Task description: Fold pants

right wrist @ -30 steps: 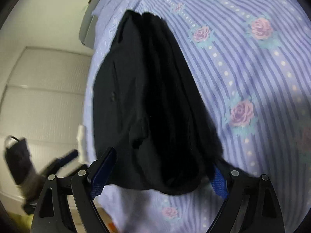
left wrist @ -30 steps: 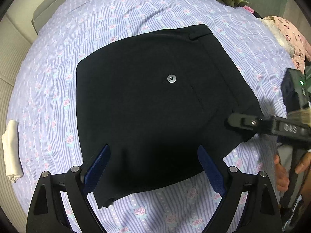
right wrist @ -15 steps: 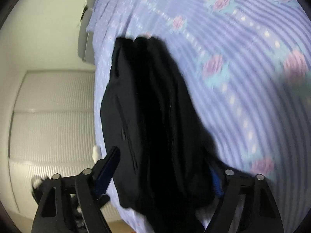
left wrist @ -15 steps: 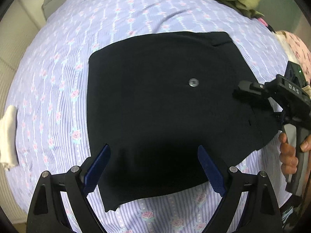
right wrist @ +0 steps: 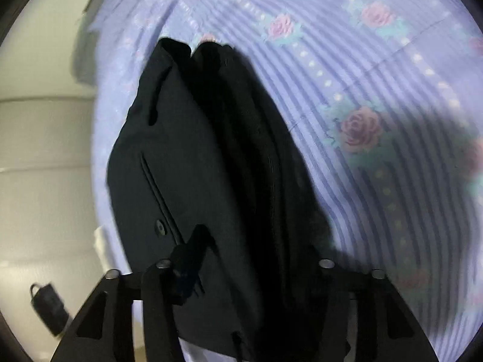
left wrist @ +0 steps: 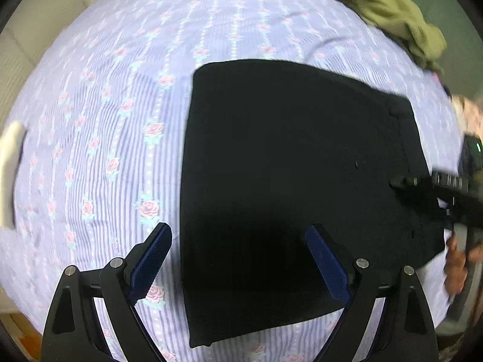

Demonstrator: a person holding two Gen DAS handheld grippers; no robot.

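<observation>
A bed covered in a lilac striped sheet with pink roses fills both views, with pale panelled walls beyond its edge. On it lie the black pants, folded into a compact, roughly rectangular bundle that sits flat toward the right half of the sheet in the left wrist view. A crumpled olive-green garment lies at the far right corner of the bed, well apart from the pants, and a pale cream cloth rests at the left margin.

The left claw hovers with its two blue-padded fingers spread wide; the near edge of the pants shows in the gap between them, and neither pad presses the fabric.

The right claw reaches in from the pants' right side, a bare hand on its handle. In its own view the thick folded edge of the pants bulges up between its black fingers, with a pocket seam and a small button showing on the upper layer. The fingers are drawn in against the bundle, clenched on the cloth. A dark bag-like object sits on the floor beside the bed.
</observation>
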